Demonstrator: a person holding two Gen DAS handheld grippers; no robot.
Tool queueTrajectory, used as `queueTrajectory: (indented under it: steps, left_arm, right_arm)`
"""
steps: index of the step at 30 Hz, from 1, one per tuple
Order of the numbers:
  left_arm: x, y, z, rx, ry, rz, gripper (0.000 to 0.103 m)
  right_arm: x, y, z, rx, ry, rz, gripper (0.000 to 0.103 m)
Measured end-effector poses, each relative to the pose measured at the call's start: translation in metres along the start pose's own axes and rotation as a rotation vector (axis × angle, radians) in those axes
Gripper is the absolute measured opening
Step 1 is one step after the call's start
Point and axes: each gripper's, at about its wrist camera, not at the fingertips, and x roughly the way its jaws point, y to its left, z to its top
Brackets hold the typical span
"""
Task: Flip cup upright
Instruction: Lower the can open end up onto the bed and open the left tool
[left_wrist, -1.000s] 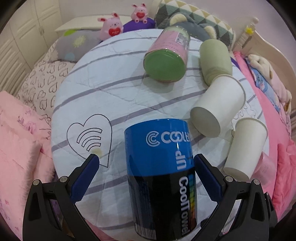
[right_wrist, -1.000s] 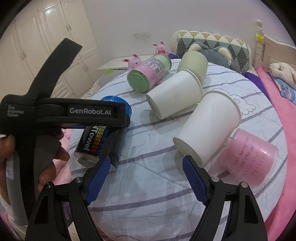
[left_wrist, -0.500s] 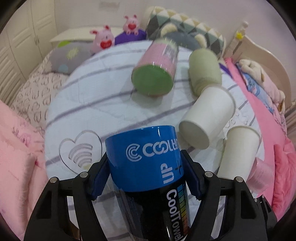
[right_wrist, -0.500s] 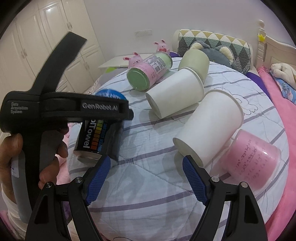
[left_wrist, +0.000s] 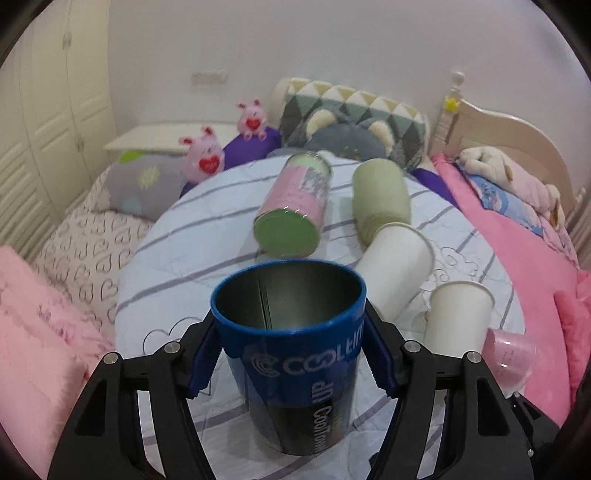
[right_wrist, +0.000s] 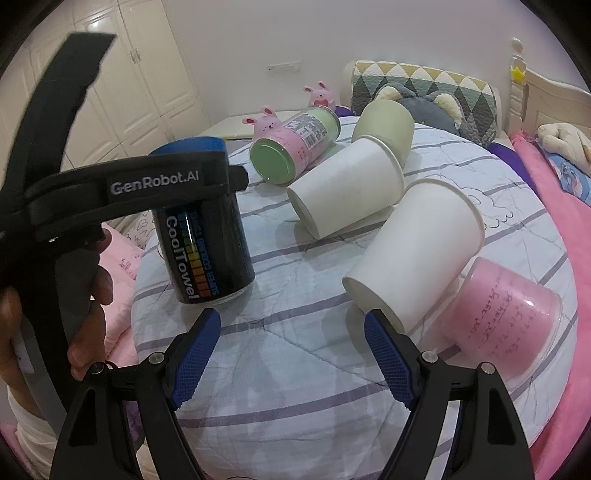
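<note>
My left gripper (left_wrist: 291, 354) is shut on the blue and black cup (left_wrist: 295, 369) near its blue rim. The cup stands nearly upright with its open mouth up, its base on or just above the striped round cushion (left_wrist: 184, 251). In the right wrist view the same cup (right_wrist: 207, 251) stands at the left with the left gripper's black body across it. My right gripper (right_wrist: 291, 354) is open and empty over the cushion (right_wrist: 295, 424), in front of the cups.
Other cups lie on their sides: a pink and green tin (right_wrist: 295, 151), a green cup (right_wrist: 388, 122), two white paper cups (right_wrist: 351, 192) (right_wrist: 417, 254). A pink cup (right_wrist: 506, 317) sits mouth down. Pillows and plush toys surround the cushion.
The left gripper closed on the blue cup and tipped it from lying on its side to nearly upright, mouth up. The right gripper stayed still and open.
</note>
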Motion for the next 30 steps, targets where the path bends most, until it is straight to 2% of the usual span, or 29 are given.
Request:
queueTrajectory:
  steps: [5,12,19,30]
  left_arm:
    - [-0.007,-0.005,-0.006,0.029,-0.03,-0.019,0.069]
    - [-0.008,0.002,-0.016,0.023,-0.009,-0.033,0.069]
    - [-0.008,0.001,-0.021,0.035,-0.024,-0.036,0.067]
    - [-0.035,-0.002,-0.048,0.089,-0.08,-0.039,0.067]
  right_arm:
    - [-0.001,0.001,-0.001,-0.001,0.003,-0.005,0.082]
    - [-0.004,0.001,0.0,0.003,-0.008,-0.008,0.082]
    - [-0.005,-0.001,-0.001,0.022,-0.013,-0.001,0.082]
    - [-0.012,-0.002,-0.007,0.03,-0.015,-0.009,0.082]
